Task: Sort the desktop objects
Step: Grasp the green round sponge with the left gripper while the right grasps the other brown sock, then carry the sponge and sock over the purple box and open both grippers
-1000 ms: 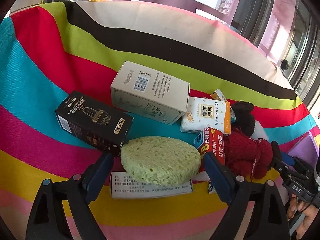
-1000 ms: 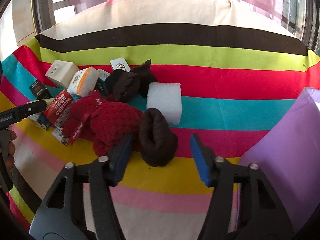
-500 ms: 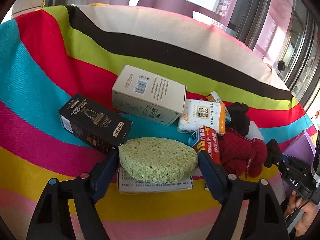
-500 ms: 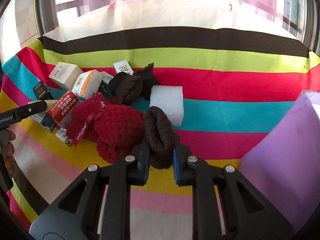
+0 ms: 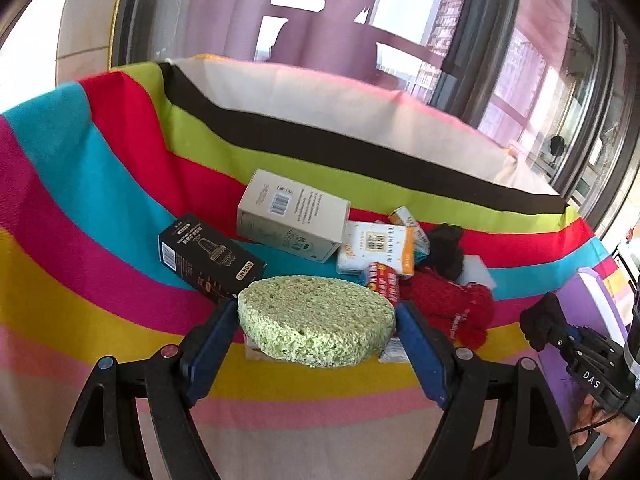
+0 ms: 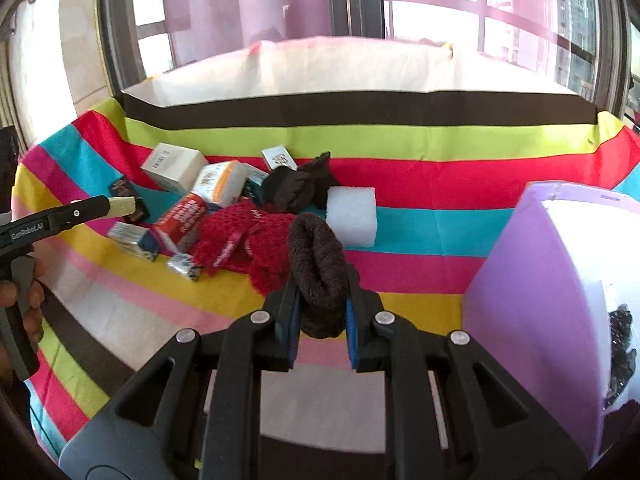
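1. The left gripper (image 5: 316, 320) points forward and down over the desk (image 5: 120, 320), its fingers (image 5: 210, 350) pressed on either side of a round green sponge (image 5: 316, 320), which is held clear of the striped cloth.
2. The right gripper (image 6: 320, 312) points down at a like slant, its fingers (image 6: 290, 328) clamped tight on a dark brown sock (image 6: 318, 268), which stands up between them (its lower end hangs just below the pads).
3. Just past the sponge in the left view lies a black box (image 5: 210, 260); behind it a larger white box (image 5: 294, 216), then a tissue pack (image 5: 376, 250), a red packet (image 5: 382, 282) and a red knit piece (image 5: 448, 304).
4. Only the left view shows the sponge whole; in the right view just its edge (image 6: 122, 205) sticks out beyond the left gripper's finger at the left border, with a hand (image 6: 28, 300) on the handle below.
5. Only the right view shows the white foam block (image 6: 352, 216) whole, another dark sock (image 6: 296, 186) beside it, and the side of a purple box (image 6: 536, 300) at the right, with something dark inside its opening.
6. The left view catches the right gripper (image 5: 556, 330) from the side, the sock (image 5: 542, 320) at its tip.
7. Farthest off, both views show windows behind the desk.
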### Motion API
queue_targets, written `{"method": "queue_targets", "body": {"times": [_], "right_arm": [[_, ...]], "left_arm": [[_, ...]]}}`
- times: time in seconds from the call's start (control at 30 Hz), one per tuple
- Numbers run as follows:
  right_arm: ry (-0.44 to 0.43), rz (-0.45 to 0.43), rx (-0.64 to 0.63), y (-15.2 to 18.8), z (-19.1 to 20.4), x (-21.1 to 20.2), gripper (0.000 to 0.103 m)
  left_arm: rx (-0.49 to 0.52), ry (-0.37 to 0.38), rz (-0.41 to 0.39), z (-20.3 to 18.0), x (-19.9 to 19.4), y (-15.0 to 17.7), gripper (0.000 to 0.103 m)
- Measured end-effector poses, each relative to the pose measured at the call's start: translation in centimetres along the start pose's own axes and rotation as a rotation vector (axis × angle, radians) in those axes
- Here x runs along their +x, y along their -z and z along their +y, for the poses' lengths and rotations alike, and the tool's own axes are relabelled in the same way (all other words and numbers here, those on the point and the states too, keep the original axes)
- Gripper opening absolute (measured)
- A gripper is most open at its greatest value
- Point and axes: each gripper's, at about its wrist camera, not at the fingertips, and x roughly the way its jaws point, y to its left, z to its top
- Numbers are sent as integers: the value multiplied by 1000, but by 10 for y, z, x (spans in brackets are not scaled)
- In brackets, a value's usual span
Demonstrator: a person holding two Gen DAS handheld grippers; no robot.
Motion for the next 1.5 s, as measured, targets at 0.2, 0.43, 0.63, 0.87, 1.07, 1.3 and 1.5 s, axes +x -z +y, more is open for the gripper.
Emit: {"method": "queue_targets", "body": {"times": [0.2, 0.43, 0.63, 0.87, 1.07, 1.3, 1.5], "right_arm": [[-23, -52, -4, 3, 6, -41, 20], [-39, -110, -1, 10, 4, -93, 20], [-27, -158, 11, 16, -9, -133, 20], [66, -190, 83, 29, -55, -174, 20], [145, -174, 160, 43, -99, -186, 20], [202, -166, 231, 57, -136, -195, 21], [232, -157, 289, 67, -159, -198, 23]], "left_arm": [[18, 43, -31, -28, -22, 7, 81], [57, 121, -48, -68, -43, 19, 81], [99, 216, -63, -111, -62, 21, 81], [180, 341, -58, -177, -75, 34, 81], [281, 439, -39, -235, -79, 52, 81], [384, 504, -18, -290, -80, 68, 81], [455, 549, 3, -323, -75, 80, 81]]}}
